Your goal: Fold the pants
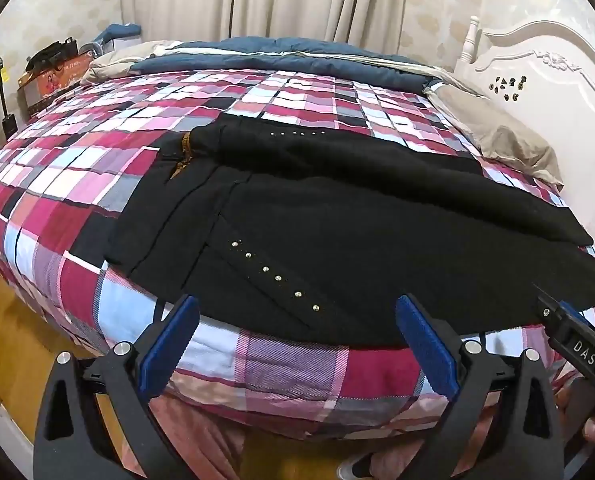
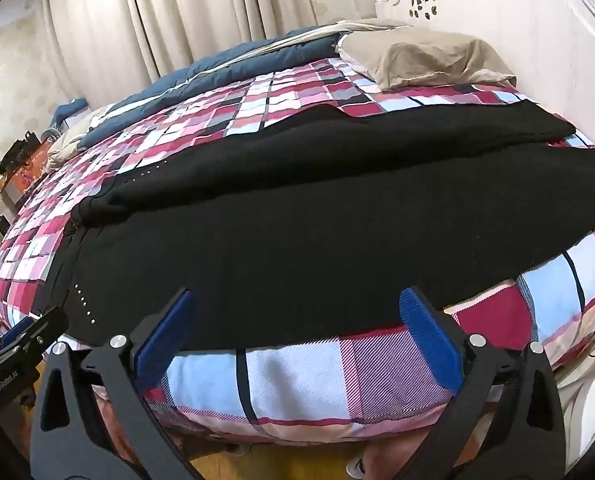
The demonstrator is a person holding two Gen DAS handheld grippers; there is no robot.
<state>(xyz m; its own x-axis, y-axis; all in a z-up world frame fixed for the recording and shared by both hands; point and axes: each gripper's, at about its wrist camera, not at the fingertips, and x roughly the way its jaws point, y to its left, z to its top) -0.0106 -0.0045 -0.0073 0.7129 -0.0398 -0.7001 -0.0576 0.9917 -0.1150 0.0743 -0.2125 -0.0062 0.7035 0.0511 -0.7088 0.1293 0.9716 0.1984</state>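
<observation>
Black pants [image 1: 337, 232] lie spread on the plaid bedspread [image 1: 77, 184], waist to the left and both legs running right. A row of small metal studs [image 1: 273, 276] marks the near hip. My left gripper [image 1: 297, 300] hovers open over the bed's near edge, level with the pants' near hem line, nothing between its blue pads [image 1: 177, 340]. In the right wrist view the pants [image 2: 297, 220] fill the middle, the far leg lying partly over the near one. My right gripper [image 2: 297, 293] is open above the near leg's edge. Neither gripper touches the cloth.
A beige pillow [image 2: 417, 56] and a blue duvet [image 1: 277, 56] lie along the far side, by a white headboard [image 1: 557, 92] and curtains. A box with dark items [image 1: 53, 72] stands at far left. Wooden floor [image 1: 13, 340] and a person's pink-clad legs show below the mattress.
</observation>
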